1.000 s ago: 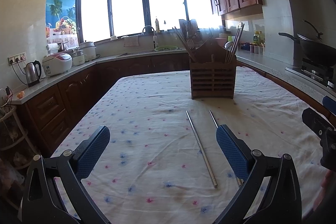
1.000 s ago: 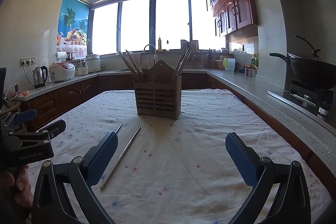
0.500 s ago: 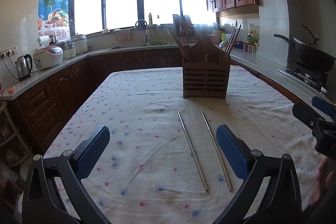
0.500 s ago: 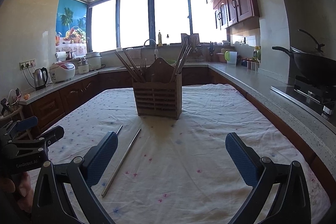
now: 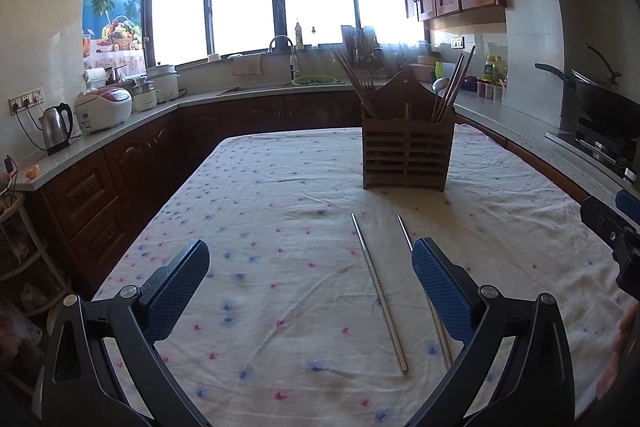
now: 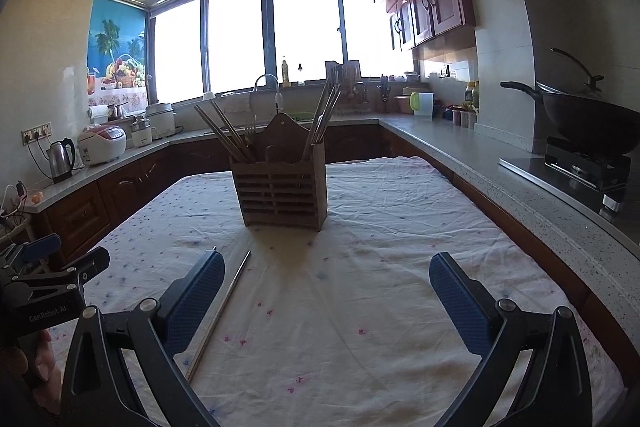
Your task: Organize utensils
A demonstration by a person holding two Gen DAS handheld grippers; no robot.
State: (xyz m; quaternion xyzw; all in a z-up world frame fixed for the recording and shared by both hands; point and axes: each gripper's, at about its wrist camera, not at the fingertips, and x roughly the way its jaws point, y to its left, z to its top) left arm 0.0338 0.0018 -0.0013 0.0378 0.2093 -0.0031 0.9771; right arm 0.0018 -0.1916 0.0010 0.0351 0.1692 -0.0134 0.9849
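Observation:
Two steel chopsticks lie side by side on the flowered tablecloth (image 5: 280,227): one chopstick (image 5: 378,291) runs between my left gripper's fingers, the other chopstick (image 5: 405,230) passes behind its right finger. My left gripper (image 5: 310,281) hovers open above them, holding nothing. A wooden utensil holder (image 5: 406,157) with chopsticks and a fork stands farther back. In the right wrist view the holder (image 6: 282,189) is ahead, one steel chopstick (image 6: 224,305) lies beside the left finger, and my right gripper (image 6: 328,291) is open and empty.
Counters wrap around the table: a kettle (image 5: 56,127) and rice cooker (image 5: 104,109) on the left, a sink (image 5: 280,85) at the back, a wok (image 6: 588,123) on a stove at the right. The other gripper (image 6: 52,279) shows at the left edge.
Both grippers have shifted slightly; the left view has moved so the second chopstick is again partly behind the right finger. Both grippers remain open and the chopsticks have not moved.

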